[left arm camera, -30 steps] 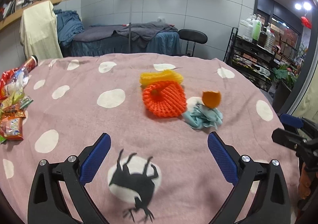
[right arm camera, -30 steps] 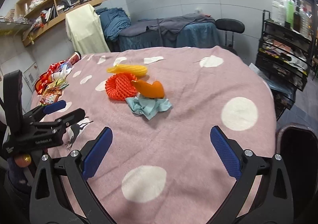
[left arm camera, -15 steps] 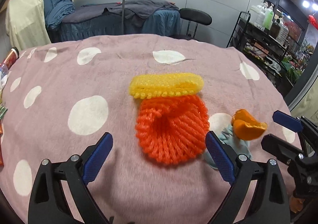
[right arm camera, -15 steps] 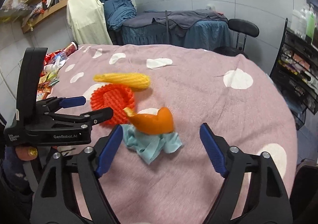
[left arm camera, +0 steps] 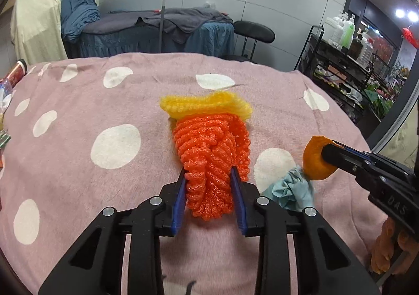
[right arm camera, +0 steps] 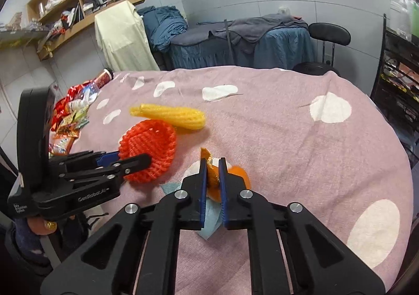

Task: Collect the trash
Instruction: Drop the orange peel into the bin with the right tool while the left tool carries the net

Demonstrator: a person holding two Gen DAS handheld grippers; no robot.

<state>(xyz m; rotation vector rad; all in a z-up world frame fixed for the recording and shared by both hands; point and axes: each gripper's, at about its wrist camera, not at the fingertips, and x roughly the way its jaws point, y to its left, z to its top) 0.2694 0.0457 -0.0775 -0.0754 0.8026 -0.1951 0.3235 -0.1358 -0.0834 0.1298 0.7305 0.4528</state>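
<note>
Moved fwd since 1 s back: both grippers, then wide apart short of the trash, now down on it. Left gripper [left arm camera: 209,179]: jaws closing, blue pads pinching orange foam net [left arm camera: 212,153], net bunched up btwn them, resting on pink spotted cloth [left arm camera: 104,101]. Yellow foam net [left arm camera: 207,106]: touching far edge of orange net, flat on cloth. Right gripper [right arm camera: 212,164]: jaws closing, nearly together, clamped on orange peel [right arm camera: 235,177]. Blue tissue [left arm camera: 290,190]: crumpled under/beside peel, just right of orange net. Snack wrappers [right arm camera: 70,122]: heap at cloth's left edge, well apart. Hand [left arm camera: 387,247]: fingers visible under right gripper, lower right of left wrist view.
</note>
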